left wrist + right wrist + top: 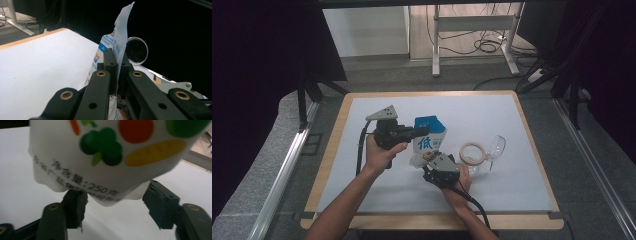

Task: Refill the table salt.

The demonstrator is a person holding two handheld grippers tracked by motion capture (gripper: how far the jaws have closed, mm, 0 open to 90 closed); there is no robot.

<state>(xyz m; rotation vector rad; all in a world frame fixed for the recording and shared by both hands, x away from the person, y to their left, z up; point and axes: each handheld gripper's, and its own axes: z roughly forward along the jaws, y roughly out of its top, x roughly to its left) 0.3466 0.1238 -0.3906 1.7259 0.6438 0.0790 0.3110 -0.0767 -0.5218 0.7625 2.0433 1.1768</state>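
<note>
Jaws on bag (428, 140) – tape ring (472, 153), glass (495, 149) beside

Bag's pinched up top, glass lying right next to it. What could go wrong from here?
1. The left tongs pinch only the bag's thin top edge; it may slip or tear.
2. The right tongs straddle the bag's bottom without pressing, so it lacks support.
3. The tipped wine glass beside the tape roll could get knocked and roll.

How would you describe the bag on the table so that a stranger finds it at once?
On the white table, look mid-front, between the two hands. The bag stands there, left of a tape ring and a glass: white and blue, with printed characters.
</note>
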